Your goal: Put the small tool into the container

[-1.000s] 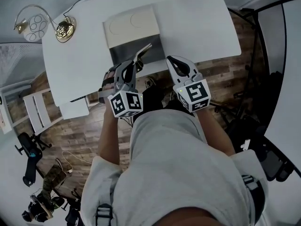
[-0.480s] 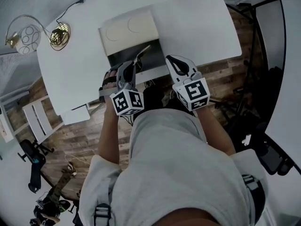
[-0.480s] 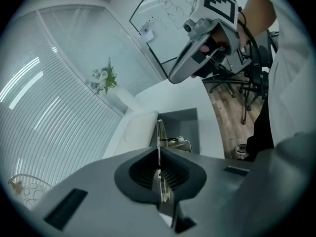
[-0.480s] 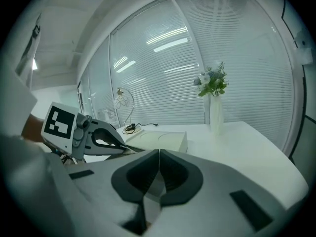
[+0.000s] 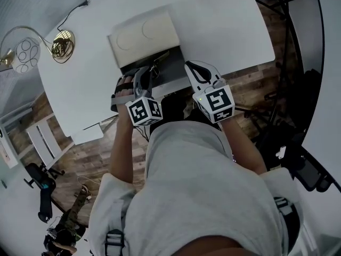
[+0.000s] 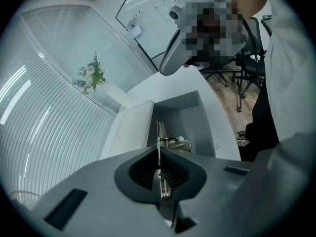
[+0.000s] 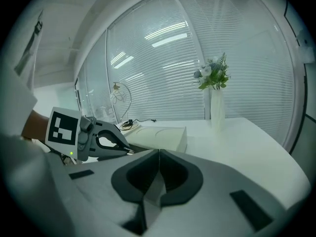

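Observation:
The container is a grey box [image 5: 169,68] with a cream lid [image 5: 143,35] lying open behind it, near the front edge of the white table [image 5: 224,25]. My left gripper [image 5: 151,71] is shut on the small tool [image 5: 161,58], a thin flat metal piece whose tip reaches over the box's near edge. In the left gripper view the tool [image 6: 159,132] stands edge-on between the closed jaws, above the grey box [image 6: 185,117] and beside the lid [image 6: 129,130]. My right gripper [image 5: 191,66] is shut and holds nothing, just right of the box.
A gold wire lamp [image 5: 60,41] with its cable and a round white dish [image 5: 24,55] sit at the table's far left. A vase of flowers [image 7: 214,100] stands at the back. A white chair [image 5: 45,137] is on the left, with black stands [image 5: 298,89] on the right.
The left gripper has crept a little forward with the tool, whose tip is now over the grey box. The right gripper has stayed beside it, shut.

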The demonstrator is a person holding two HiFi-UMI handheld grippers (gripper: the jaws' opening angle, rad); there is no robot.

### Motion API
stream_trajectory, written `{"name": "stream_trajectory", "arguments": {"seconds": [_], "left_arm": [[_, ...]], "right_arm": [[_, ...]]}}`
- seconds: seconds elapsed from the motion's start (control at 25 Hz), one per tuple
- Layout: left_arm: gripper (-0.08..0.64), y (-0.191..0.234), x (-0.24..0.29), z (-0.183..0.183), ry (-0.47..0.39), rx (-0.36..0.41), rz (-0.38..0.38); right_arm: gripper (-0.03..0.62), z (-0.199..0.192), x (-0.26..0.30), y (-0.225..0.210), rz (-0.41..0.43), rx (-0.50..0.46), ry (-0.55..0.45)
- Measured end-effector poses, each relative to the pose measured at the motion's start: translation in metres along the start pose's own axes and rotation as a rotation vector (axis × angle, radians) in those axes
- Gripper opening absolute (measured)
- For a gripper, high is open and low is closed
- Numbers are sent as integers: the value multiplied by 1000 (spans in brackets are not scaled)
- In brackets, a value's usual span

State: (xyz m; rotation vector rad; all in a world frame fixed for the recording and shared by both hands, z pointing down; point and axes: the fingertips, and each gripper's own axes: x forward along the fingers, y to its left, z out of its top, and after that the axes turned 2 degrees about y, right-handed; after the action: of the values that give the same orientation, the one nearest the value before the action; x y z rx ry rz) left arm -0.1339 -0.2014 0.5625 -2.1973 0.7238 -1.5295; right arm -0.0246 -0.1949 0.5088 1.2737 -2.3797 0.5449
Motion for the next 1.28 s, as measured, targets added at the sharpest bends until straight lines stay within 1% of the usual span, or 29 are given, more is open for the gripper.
{"name": "stream_trajectory", "arguments": {"seconds": [0.24,0.56,0.68,0.8,1.04,1.28], "left_arm": [[26,2,11,-9,20,47,-4],[26,-1,21,-10,31,80,-5],[26,0,24,-11,45,88,4],[26,-1,26,-11,64,117,16],[26,-10,30,-13,92,80,-34],[37,-21,33,-16,138,15,-98]], "right_arm": [[26,-4,7,1,-17,8,30],[26,-9,7,5,-5,19,50],[26,-8,8,6,-4,18,52],[26,-9,7,5,-6,18,51],[26,-9,5,7,-2,16,52],[26,-12,-2,8,5,17,57]]}}
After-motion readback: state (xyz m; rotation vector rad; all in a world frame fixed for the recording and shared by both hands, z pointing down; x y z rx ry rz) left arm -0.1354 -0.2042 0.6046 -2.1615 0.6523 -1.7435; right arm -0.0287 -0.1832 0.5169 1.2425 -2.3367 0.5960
